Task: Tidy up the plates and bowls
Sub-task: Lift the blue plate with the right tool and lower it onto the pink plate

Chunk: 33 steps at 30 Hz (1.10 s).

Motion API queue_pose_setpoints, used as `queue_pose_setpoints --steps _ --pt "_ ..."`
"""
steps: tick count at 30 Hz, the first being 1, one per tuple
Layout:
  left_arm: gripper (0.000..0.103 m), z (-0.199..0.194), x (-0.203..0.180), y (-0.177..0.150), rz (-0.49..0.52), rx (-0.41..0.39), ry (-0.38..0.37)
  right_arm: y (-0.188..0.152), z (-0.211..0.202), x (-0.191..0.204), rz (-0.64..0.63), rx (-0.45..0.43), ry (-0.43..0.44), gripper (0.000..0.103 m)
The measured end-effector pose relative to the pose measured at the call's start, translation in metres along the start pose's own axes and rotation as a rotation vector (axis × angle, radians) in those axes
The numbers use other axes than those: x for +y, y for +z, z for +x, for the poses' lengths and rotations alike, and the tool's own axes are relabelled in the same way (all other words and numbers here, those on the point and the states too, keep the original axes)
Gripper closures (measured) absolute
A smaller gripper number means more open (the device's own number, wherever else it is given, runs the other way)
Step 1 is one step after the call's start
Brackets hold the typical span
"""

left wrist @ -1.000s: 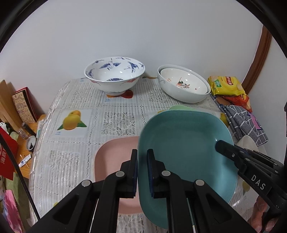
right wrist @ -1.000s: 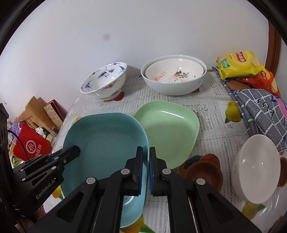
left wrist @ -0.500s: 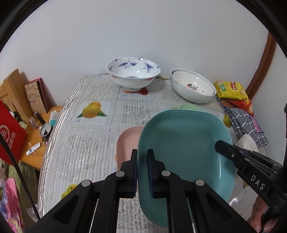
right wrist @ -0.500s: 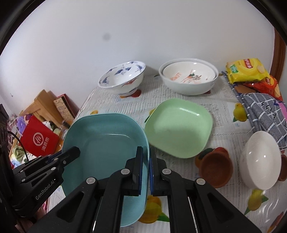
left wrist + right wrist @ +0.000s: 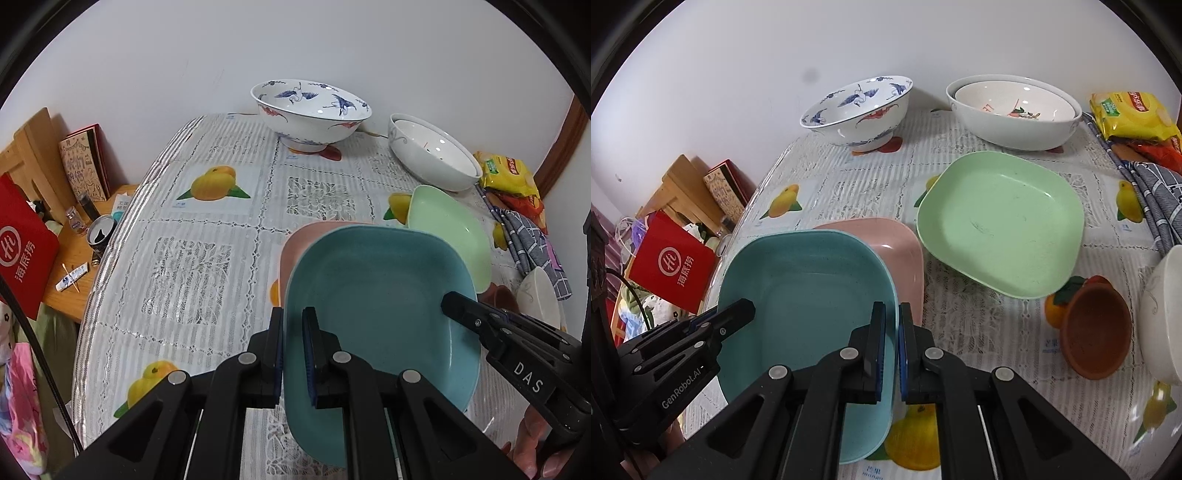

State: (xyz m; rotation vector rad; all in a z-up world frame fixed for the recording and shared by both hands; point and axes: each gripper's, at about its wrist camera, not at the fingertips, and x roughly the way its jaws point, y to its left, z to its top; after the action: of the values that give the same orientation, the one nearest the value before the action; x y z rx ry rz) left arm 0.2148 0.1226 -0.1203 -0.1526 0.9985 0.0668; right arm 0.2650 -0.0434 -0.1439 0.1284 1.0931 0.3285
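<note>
Teal plate (image 5: 380, 295) is clamped at its left rim by your left gripper (image 5: 293, 354) above the pink plate (image 5: 295, 243), while your right view alone shows the right gripper (image 5: 892, 350) pinching its opposite rim, a brown bowl (image 5: 1093, 332), and the white bowl (image 5: 1008, 125) nesting another.

Pink plate (image 5: 905, 251) mostly hidden under teal plate (image 5: 812, 295); white bowl (image 5: 1161, 317) at worktop's right edge cut off.
</note>
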Motion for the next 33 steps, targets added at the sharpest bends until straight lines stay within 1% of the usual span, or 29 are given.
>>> queue_pose_setpoints --steps 8,18,23,25,29,33 --pt "0.093 0.015 -0.002 0.015 -0.011 -0.001 -0.005 0.017 0.014 -0.005 -0.002 -0.004 -0.005 0.097" --pt "0.093 0.039 0.0 0.027 -0.032 0.021 -0.017 0.033 0.036 -0.01 -0.013 0.013 -0.006 0.097" --pt "0.093 0.047 0.003 0.027 -0.045 0.033 -0.036 0.034 0.043 -0.012 -0.017 0.022 -0.007 0.094" --pt "0.093 0.05 0.004 0.027 -0.054 0.037 -0.043 0.035 0.044 -0.01 -0.023 0.013 -0.013 0.093" --pt "0.093 0.052 0.002 0.029 -0.05 0.043 -0.041 0.039 0.046 -0.01 -0.031 0.016 -0.018 0.092" --pt "0.093 0.052 0.003 0.029 -0.052 0.053 -0.051 0.039 0.047 -0.009 -0.033 0.022 -0.006 0.087"
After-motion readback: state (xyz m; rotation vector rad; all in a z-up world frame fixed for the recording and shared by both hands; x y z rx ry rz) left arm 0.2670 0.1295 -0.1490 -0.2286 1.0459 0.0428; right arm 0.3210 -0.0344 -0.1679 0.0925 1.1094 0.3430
